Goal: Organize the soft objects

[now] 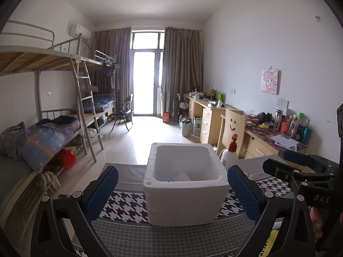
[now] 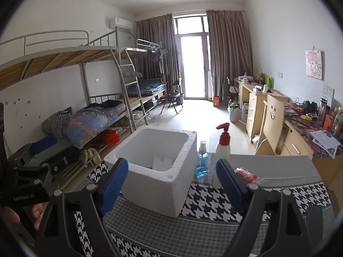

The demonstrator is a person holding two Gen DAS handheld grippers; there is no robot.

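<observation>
White foam box (image 1: 184,201) (houndstooth cloth (image 1: 126,205))

Each gripper (image 1: 172,189) (image 2: 171,184) has a black, angular frame with triangular cut-outs, silver pivot screws and two ribbed blue finger pads (image 1: 103,190). White lettering marks the handles, apparently reading "GenRobot.AI" on the left unit.

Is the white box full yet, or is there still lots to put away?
Not full. The white foam box holds only a few pale pieces at the bottom, so some packing looks done. Nothing is in hand: the left gripper and right gripper are open and empty. A red item lies on the table, maybe next.
</observation>
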